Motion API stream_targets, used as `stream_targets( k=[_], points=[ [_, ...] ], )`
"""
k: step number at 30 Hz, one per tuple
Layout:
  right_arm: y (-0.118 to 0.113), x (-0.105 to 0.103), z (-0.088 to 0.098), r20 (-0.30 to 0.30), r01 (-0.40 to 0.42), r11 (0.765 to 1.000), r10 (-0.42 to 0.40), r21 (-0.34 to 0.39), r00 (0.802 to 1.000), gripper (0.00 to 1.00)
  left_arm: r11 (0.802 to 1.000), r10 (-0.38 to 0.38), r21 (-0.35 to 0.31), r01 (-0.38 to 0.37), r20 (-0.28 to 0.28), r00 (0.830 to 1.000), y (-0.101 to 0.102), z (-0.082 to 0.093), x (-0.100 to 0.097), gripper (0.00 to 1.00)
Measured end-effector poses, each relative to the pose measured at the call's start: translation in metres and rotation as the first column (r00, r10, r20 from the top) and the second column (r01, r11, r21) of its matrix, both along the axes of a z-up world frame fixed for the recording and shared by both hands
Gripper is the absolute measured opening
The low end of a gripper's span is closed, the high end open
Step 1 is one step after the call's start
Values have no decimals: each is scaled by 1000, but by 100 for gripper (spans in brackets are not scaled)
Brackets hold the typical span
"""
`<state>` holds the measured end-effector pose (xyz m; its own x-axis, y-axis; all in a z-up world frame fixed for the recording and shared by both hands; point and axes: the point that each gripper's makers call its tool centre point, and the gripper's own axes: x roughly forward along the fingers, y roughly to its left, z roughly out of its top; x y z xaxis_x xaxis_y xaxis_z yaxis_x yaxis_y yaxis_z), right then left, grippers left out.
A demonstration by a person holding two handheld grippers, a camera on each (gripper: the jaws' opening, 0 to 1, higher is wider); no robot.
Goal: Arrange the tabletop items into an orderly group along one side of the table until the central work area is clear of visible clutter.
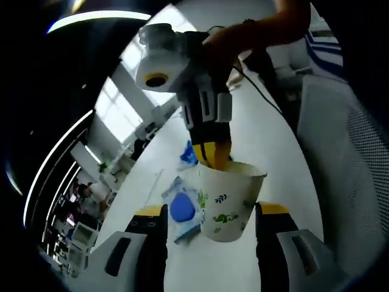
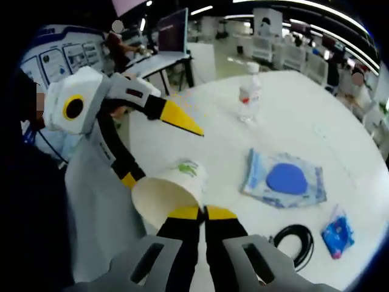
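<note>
Here, 2 handheld grippers meet over a white paper cup (image 1: 228,201) printed with green leaf motifs, held above a white table (image 1: 267,131).

In the left gripper view, the left gripper (image 1: 211,222) has its 2 yellow-tipped jaws spread wide, 1 on each side of the cup, with no clear contact on either wall. The right gripper (image 1: 214,155) reaches in from above, a person's hand behind it, and its yellow jaws pinch the cup's rim. Just beside the cup lies a flat pack of wipes (image 1: 182,208) with a blue round lid, and beyond it a small blue wrapper (image 1: 189,154).

In the right gripper view, the right gripper (image 2: 204,213) shows its jaws pressed together on the near rim of the cup (image 2: 170,188), which is tilted with its mouth toward the camera. The left gripper (image 2: 164,143) enters from the left, its jaws open, 1 yellow tip above the cup and the other against its far side.

On the table (image 2: 316,121), the wipes pack (image 2: 284,179) sits right of the cup, a clear water bottle (image 2: 250,91) stands upright farther back, and a coiled black cable (image 2: 296,240) lies near the table edge next to the blue wrapper (image 2: 338,233).
</note>
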<state>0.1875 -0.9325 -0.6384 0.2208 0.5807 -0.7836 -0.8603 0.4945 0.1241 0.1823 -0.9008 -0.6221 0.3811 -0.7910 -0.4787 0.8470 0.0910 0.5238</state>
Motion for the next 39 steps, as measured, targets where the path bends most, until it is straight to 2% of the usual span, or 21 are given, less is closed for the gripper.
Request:
stream_targets(
  k=[5,14,21,25,29,34,39],
  points=[
    [0,-2,0,5,-14,1000,14,-5,1000,0,999,-32,23,31,17,999,-1,0,-4,52],
    [2,-2,5,46,-46,999,46,-6,998,0,996,-61,59,61,6,998,-4,-5,-13,40],
    [2,-3,4,44,-62,998,62,-15,997,0,993,-85,86,82,31,996,-8,-5,-17,40],
    [4,-3,6,71,-86,996,87,-18,994,0,991,-91,101,87,36,995,-9,-7,-17,39],
    [8,-3,9,74,-98,995,98,2,992,0,992,-85,99,82,33,996,-10,-7,-17,38],
    [9,-2,9,84,-103,995,104,-10,991,0,994,-65,87,63,20,998,-9,-7,-16,38],
    [10,-1,11,62,-75,997,74,13,995,0,998,-40,47,41,-22,999,-8,-7,-16,37]
  ],
)
